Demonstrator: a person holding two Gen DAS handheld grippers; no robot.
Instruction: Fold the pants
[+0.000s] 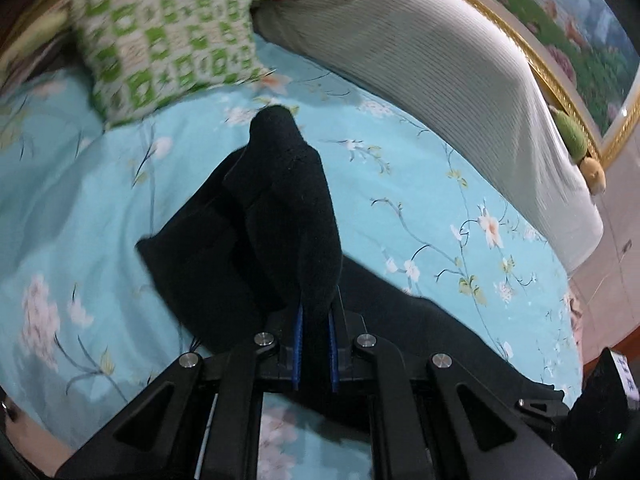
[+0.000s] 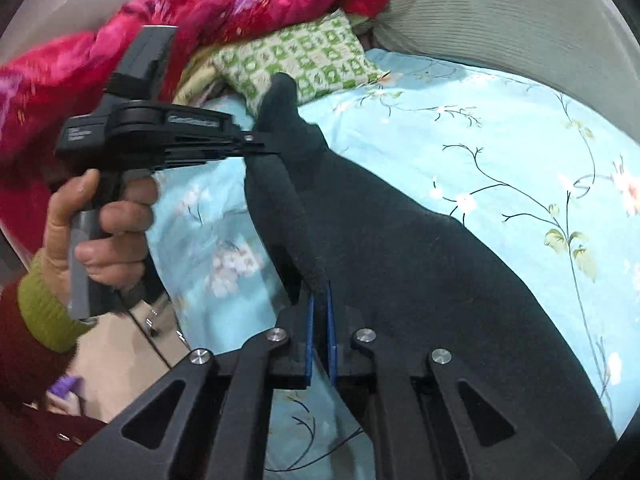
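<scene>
The black pants [image 1: 276, 216] lie partly lifted over a light blue flowered bedsheet [image 1: 420, 184]. My left gripper [image 1: 316, 344] is shut on a thick fold of the pants, which rises ahead of the blue pads. In the right wrist view the pants [image 2: 400, 248] stretch across the sheet. My right gripper [image 2: 320, 332] is shut on their edge. The left gripper [image 2: 256, 148], held in a hand, also shows there, clamped on the raised far end of the pants.
A green and white patterned pillow [image 1: 168, 48] lies at the head of the bed. A pale ribbed blanket [image 1: 440, 80] runs along the right side. A red flowered quilt [image 2: 120, 40] is heaped at the back left. The bed's left edge and floor [image 2: 132, 344] are close.
</scene>
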